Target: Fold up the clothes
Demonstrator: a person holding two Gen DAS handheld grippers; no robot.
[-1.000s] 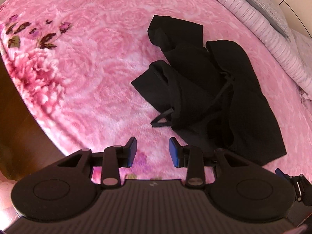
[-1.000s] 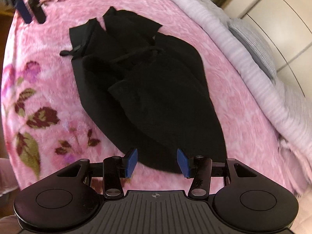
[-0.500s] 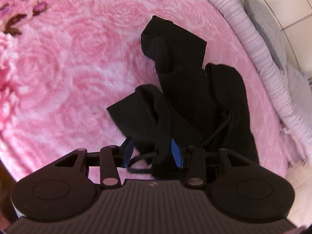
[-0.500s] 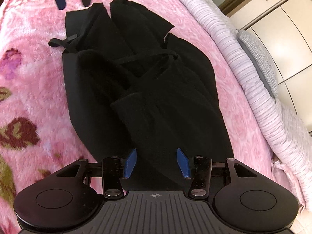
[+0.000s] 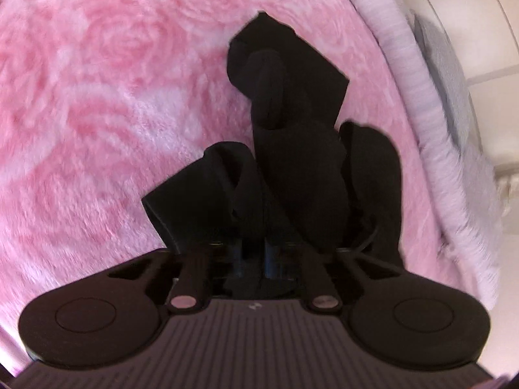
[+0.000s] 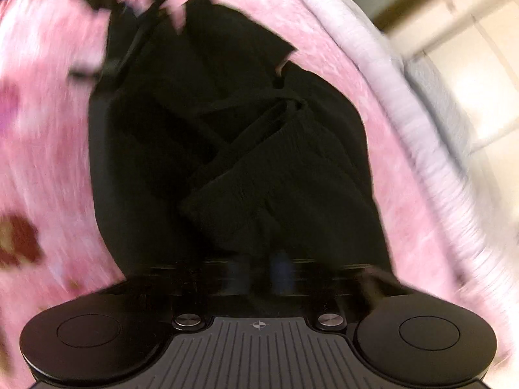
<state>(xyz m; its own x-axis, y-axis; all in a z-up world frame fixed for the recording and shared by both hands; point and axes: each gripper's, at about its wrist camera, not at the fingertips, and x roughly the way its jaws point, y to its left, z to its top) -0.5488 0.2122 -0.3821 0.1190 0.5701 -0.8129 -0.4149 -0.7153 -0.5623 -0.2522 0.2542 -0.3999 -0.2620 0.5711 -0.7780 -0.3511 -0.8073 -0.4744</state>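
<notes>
Garment: the black garment [image 5: 298,175] lies crumpled on the pink floral blanket [image 5: 97,113], bunched into ridges, with a thin drawstring [image 6: 246,110] looping across its middle.
My left gripper [image 5: 251,256]: its jaws are closing, nearly together, with a fold of the black cloth between the blue pads at the near edge.
My right gripper [image 6: 261,270]: pinched almost fully together on the near hem of the same garment; the view is blurred, so I cannot tell how much cloth is caught.
Step in hand, as I judge it: taking two holds on the near edge so I can lift and spread the piece flat before any fold.
Risk, thick bite: my left pads may have several layers, not one edge, so the cloth would rise as a lump.
Risk, thin bite: my right hold looks shallow; a quick pull could slip it free.
Risk, cord: the drawstring could snag or drag part of the fabric askew.
Risk, blanket: the plush pile may cling, or a pad may catch it, lifting the blanket too.
Risk, uneven pull: differing tension between my hands would twist it.
</notes>
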